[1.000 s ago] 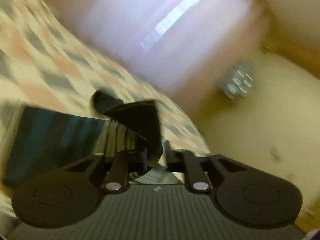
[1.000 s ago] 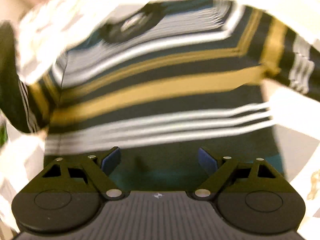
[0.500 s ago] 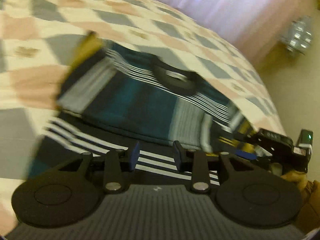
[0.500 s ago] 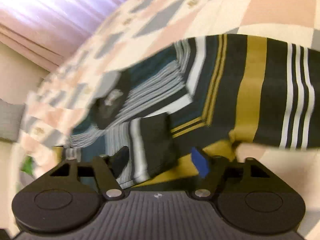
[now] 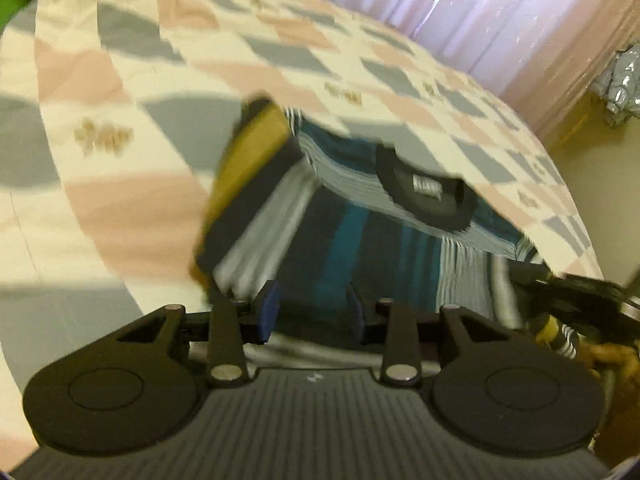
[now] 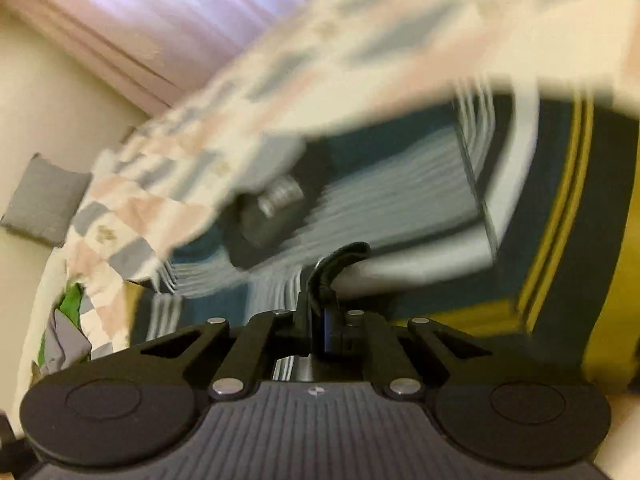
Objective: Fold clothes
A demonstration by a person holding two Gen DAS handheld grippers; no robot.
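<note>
Striped knit sweater (image 5: 352, 240), banded in teal, navy, grey, white and mustard, lies spread on the bed with its dark collar and grey neck label toward the curtain side. It sits directly ahead of and under both tools. The left gripper (image 5: 312, 312) hangs over the sweater's near hem with its blue-padded jaws set narrow; cloth shows in the gap, but whether the pads press on it I cannot tell. A mustard-and-navy sleeve lies folded at the sweater's left side in that view. The right gripper (image 6: 320, 320) has its jaws pinched together on a dark fold of the sweater's fabric, which rises in a small curl above the fingertips. In the left wrist view the right gripper also shows at the right edge beside the sweater's other side, with part of a hand (image 5: 612, 356) behind it. Both tools tilt downward toward the bed. The checked bedspread (image 5: 120, 80) in cream, pink and grey covers the bed. A pale pink curtain (image 5: 520, 20) hangs beyond the far edge, and a grey cushion (image 6: 44, 200) lies on the cream floor.
</note>
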